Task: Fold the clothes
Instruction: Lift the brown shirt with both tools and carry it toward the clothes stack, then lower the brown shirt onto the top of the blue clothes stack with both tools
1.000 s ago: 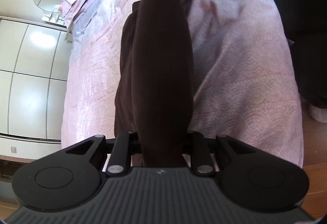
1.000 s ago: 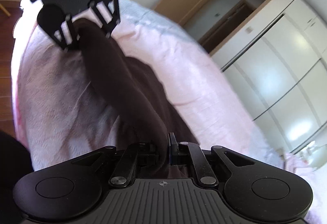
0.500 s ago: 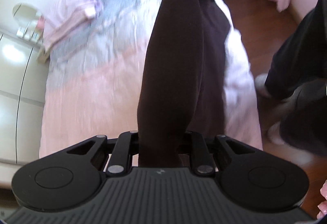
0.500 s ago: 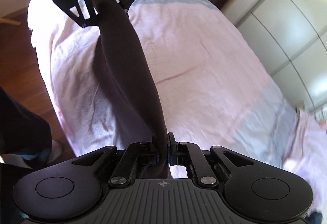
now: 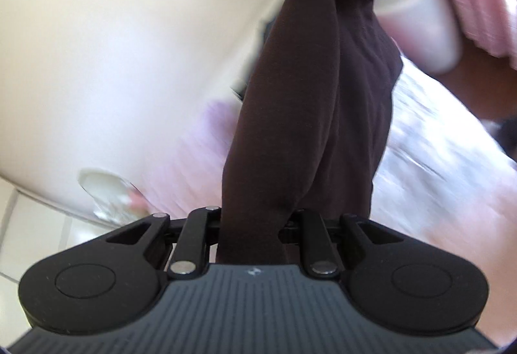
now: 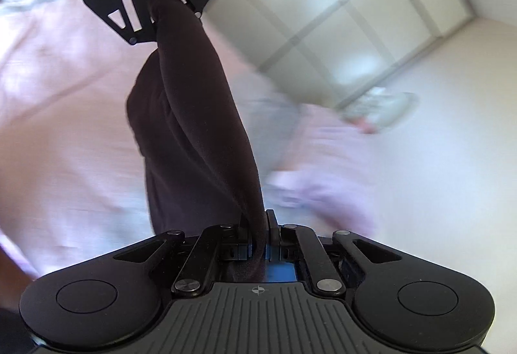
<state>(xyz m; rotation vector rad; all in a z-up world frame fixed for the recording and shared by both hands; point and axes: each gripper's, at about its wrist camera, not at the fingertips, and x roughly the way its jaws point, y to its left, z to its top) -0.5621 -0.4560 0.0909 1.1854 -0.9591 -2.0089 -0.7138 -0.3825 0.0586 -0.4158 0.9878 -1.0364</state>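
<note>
Pink bedspread (image 6: 64, 134) below; white wardrobe (image 6: 339, 30) behind; dark garment (image 6: 194, 114) stretched between grippers.

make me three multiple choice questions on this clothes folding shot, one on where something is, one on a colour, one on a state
1. Where does the garment sit?
A. flat on the bed
B. stretched between the two grippers
C. on the floor

2. What colour is the bed cover?
A. green
B. pale pink
C. black

3. What state is the right gripper in?
A. shut on the garment
B. wide open and empty
C. holding a hanger

Answers:
1 B, since the dark cloth runs from the right gripper up to the left gripper, which pinches its far end.
2 B, since the blurred cover under the garment looks pale pink in both views.
3 A, since the fingers press together with the cloth squeezed between them.
</note>
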